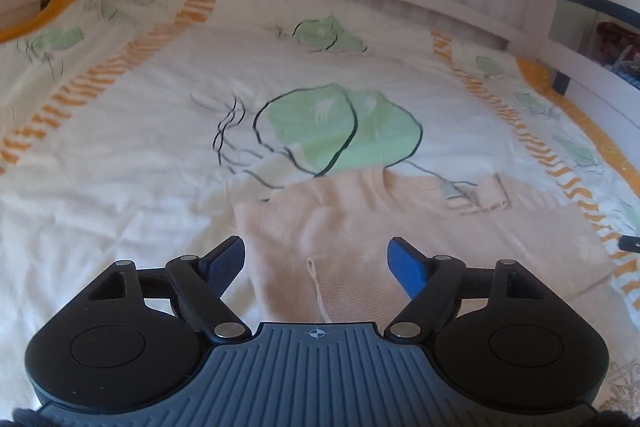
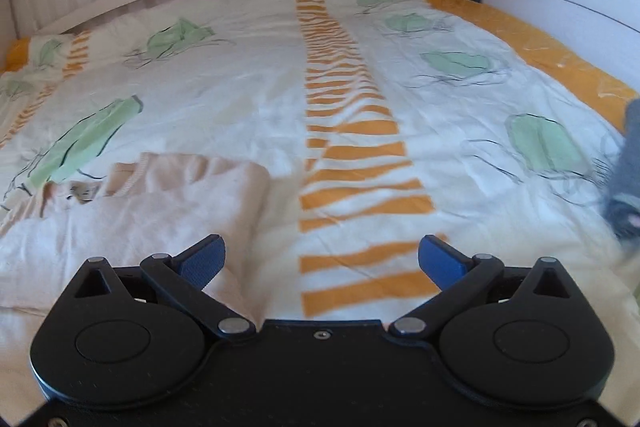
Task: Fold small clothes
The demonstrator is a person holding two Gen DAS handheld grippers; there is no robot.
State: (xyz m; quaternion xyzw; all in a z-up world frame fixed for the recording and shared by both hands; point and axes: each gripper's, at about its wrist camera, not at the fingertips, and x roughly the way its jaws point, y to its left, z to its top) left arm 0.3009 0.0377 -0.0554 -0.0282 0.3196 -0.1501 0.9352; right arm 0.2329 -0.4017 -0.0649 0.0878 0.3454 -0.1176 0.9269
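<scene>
left gripper [image 1: 316, 259] fingers spread, empty, above pink sweater [image 1: 400, 239] lying part-folded on bedspread [image 1: 140, 187] | right gripper [image 2: 320, 259] spread, empty, sweater at 9 o'clock | likely released to regrip

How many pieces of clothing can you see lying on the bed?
2, maybe more out of frame. A pale pink knitted sweater lies folded on the leaf-print bedspread before the left gripper. A blurred grey garment shows at the right wrist view's right edge.
</scene>
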